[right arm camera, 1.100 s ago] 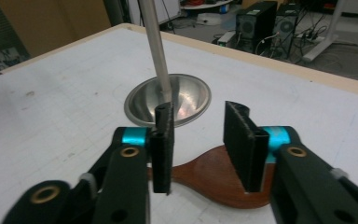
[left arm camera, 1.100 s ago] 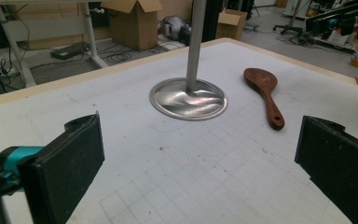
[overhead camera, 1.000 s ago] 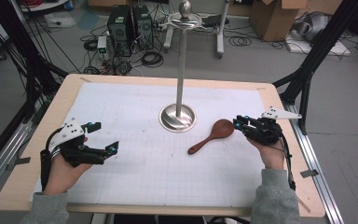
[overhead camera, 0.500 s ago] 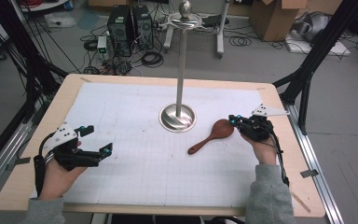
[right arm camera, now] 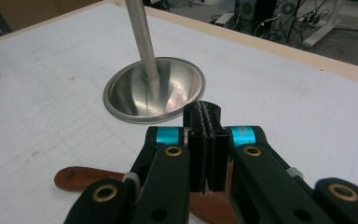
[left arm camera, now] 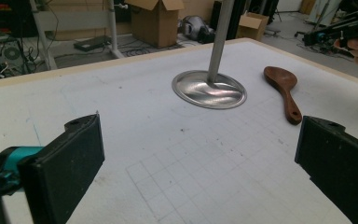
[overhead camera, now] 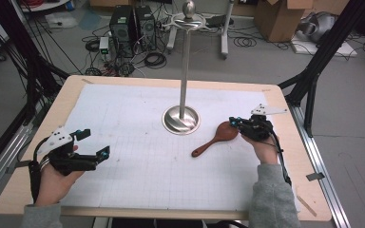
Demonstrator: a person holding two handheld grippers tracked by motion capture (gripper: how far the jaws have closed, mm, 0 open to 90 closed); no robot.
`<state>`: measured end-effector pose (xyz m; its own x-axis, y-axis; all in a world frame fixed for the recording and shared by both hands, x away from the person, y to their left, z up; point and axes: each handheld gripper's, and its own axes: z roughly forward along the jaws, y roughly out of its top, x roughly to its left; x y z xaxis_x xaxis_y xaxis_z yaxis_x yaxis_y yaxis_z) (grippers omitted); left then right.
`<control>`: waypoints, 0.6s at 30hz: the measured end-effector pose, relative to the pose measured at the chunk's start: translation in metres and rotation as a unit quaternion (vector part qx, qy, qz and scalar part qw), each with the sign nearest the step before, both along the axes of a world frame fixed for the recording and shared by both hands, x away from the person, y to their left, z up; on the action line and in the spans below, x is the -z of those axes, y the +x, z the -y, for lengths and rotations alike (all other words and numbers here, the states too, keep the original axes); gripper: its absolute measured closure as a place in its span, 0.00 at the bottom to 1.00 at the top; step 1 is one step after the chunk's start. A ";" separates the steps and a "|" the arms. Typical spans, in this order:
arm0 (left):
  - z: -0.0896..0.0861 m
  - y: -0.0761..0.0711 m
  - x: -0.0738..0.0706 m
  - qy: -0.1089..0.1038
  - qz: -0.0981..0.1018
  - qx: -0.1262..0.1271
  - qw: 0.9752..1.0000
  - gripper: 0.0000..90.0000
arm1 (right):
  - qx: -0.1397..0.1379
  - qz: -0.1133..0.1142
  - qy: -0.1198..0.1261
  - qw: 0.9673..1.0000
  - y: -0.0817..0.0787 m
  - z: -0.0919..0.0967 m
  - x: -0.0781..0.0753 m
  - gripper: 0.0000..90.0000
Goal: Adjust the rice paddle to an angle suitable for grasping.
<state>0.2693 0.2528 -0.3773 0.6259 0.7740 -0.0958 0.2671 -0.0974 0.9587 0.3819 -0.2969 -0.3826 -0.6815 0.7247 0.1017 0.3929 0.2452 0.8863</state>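
Note:
A dark wooden spoon (overhead camera: 216,137) lies flat on the white gridded mat, its bowl toward the right and its handle pointing to the front left. My right gripper (overhead camera: 234,123) hovers at the bowl's right edge. In the right gripper view its pads (right arm camera: 204,112) are pressed together with nothing between them, and the spoon (right arm camera: 84,179) lies underneath. My left gripper (overhead camera: 94,142) rests at the mat's front left with its jaws wide open and nothing between them (left arm camera: 200,158). From there the spoon (left arm camera: 282,84) lies far ahead on the right.
A metal stand with a round dished base (overhead camera: 181,119) and a tall pole stands mid-table, just left of the spoon's bowl. The wooden table rim (overhead camera: 285,102) runs close behind the right hand. Cables, computer towers and boxes sit on the floor beyond.
My right gripper has shifted left and slightly down to the spoon's bowl, and its jaws have gone from slightly apart to shut. The left hand has barely moved.

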 end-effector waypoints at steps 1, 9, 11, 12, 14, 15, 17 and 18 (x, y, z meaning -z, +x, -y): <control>0.000 0.001 0.001 0.001 -0.001 0.001 1.000 0.02 | -0.001 -0.008 -0.010 1.000 0.006 -0.002 0.000 0.99; 0.003 0.002 0.004 0.001 -0.006 0.003 1.000 0.02 | -0.002 -0.025 -0.008 1.000 0.026 -0.001 0.000 0.99; 0.004 0.002 0.004 0.002 -0.008 0.005 1.000 0.02 | -0.002 -0.031 -0.008 0.999 0.028 -0.002 0.000 0.99; 0.004 0.002 0.003 0.004 -0.007 0.006 1.000 0.02 | -0.005 -0.031 -0.012 0.999 0.031 -0.003 0.000 0.99; 0.005 0.002 0.003 0.004 -0.006 0.007 1.000 0.02 | -0.007 -0.032 -0.019 0.999 0.035 -0.006 -0.001 0.99; 0.005 0.002 0.003 0.004 -0.005 0.007 1.000 0.02 | -0.008 -0.033 -0.025 0.999 0.037 -0.007 -0.001 0.99; 0.005 0.002 0.003 0.004 -0.007 0.006 1.000 0.02 | -0.014 -0.035 -0.040 0.998 0.045 -0.015 -0.001 0.99; 0.004 0.002 0.004 0.004 -0.008 0.006 1.000 0.02 | -0.015 -0.036 -0.041 0.998 0.047 -0.017 -0.001 0.99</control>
